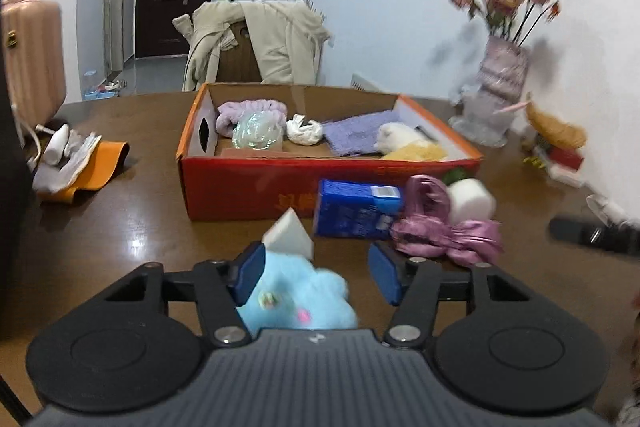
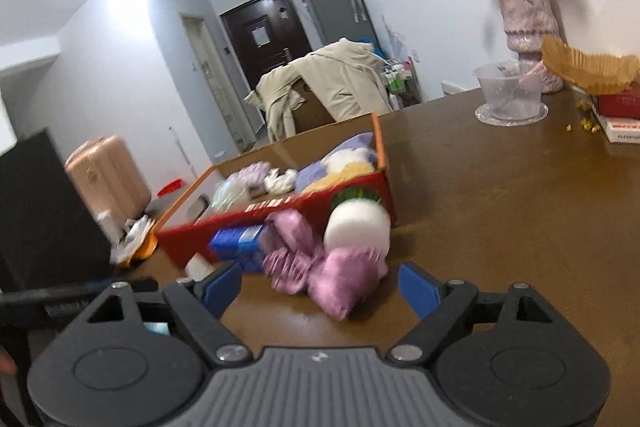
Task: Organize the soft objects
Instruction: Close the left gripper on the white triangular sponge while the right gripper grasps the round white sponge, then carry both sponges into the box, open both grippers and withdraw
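Both tongs wide, blue plush [image 1: 296,297] between left.

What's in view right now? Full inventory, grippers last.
Cardboard box: 1, red-orange, table centre, holding soft items.
Plush toy: 1, light blue, between the left gripper's fingers.
Sponge wedge: 1, white, just beyond the plush.
Tissue pack: 1, blue, in front of the box.
Satin bow: 1, pink-purple, ahead of the right gripper.
Foam roll: 1, white, against the box front.
Vase of flowers: 1, pale purple, by the wall.
Table: 1, brown.
Left gripper: open around the plush.
Right gripper: open, empty.
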